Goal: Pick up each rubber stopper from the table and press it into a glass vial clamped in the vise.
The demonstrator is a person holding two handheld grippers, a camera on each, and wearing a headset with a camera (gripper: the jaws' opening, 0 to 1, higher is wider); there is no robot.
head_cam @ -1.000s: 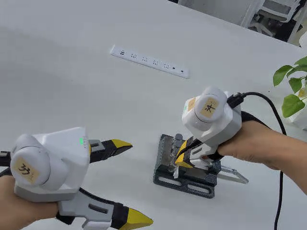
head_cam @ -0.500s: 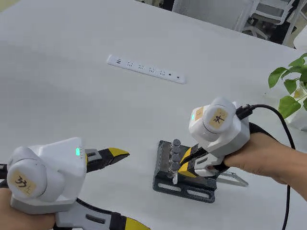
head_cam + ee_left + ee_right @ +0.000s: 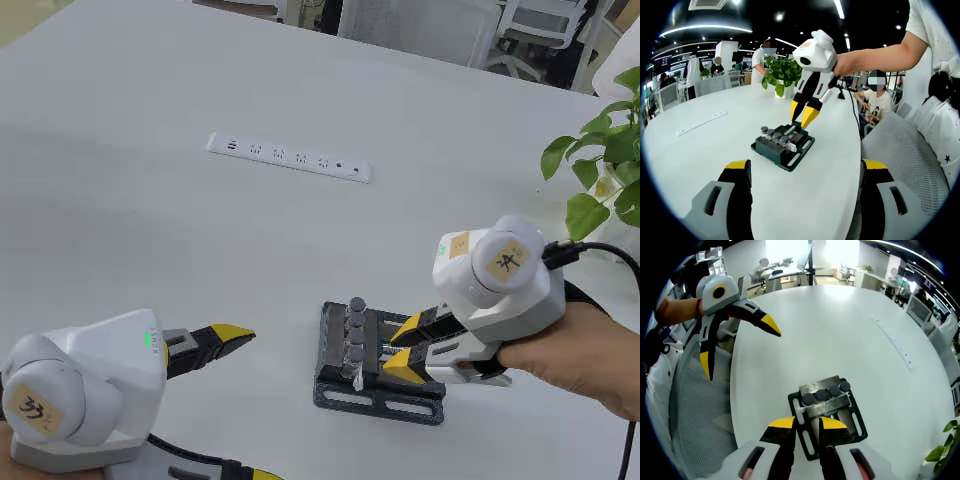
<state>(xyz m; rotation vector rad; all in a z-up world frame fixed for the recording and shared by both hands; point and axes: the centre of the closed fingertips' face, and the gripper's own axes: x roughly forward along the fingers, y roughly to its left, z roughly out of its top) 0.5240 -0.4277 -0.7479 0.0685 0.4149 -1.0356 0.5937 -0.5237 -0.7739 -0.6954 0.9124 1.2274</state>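
Note:
A dark vise [image 3: 378, 396] stands on the white table and clamps a row of several glass vials [image 3: 354, 334], each capped with a grey stopper. My right gripper [image 3: 405, 346] hovers just right of the vise, its yellow tips a narrow gap apart with nothing between them. In the right gripper view, the right gripper [image 3: 807, 424] points down at the vise [image 3: 852, 417] and the vials [image 3: 825, 392]. My left gripper [image 3: 240, 405] is wide open and empty at the lower left. In the left gripper view, the left gripper [image 3: 806, 165] faces the vise [image 3: 787, 156], the vials [image 3: 774, 134] and the right gripper [image 3: 802, 112].
A white power strip [image 3: 288, 157] lies farther back on the table. A potted plant [image 3: 600, 170] stands at the right edge, and a black cable [image 3: 612, 250] trails from the right gripper. Chairs stand beyond the far edge. People sit and stand around the room.
My right gripper has lifted off the vials and drawn back to the right, uncovering the stoppered row. The head camera has shifted; the left gripper has hardly moved.

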